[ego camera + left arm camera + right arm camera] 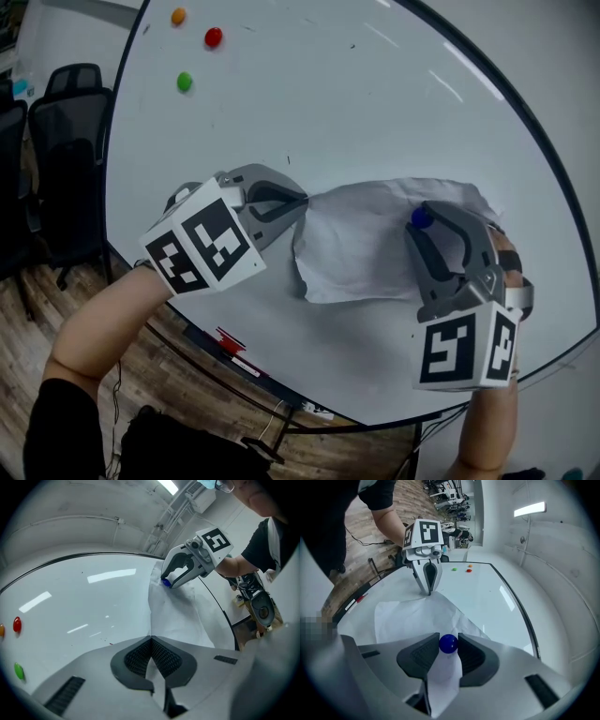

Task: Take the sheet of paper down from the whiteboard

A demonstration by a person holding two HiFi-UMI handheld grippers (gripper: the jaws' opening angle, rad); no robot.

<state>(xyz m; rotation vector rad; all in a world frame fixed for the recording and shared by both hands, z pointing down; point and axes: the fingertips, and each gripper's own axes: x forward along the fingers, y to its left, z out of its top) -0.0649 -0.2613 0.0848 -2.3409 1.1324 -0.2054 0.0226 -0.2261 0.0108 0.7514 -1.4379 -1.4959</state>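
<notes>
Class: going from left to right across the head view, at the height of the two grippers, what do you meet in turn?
black chair → left gripper → sheet of paper → right gripper, closed on the blue magnet

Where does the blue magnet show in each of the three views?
Head view: blue magnet right of centre, between the jaws of the right gripper.
Left gripper view: upper middle, at the right gripper's tip.
Right gripper view: low centre, between its own jaws.
Shared landmark: the crumpled sheet of paper under it.
</notes>
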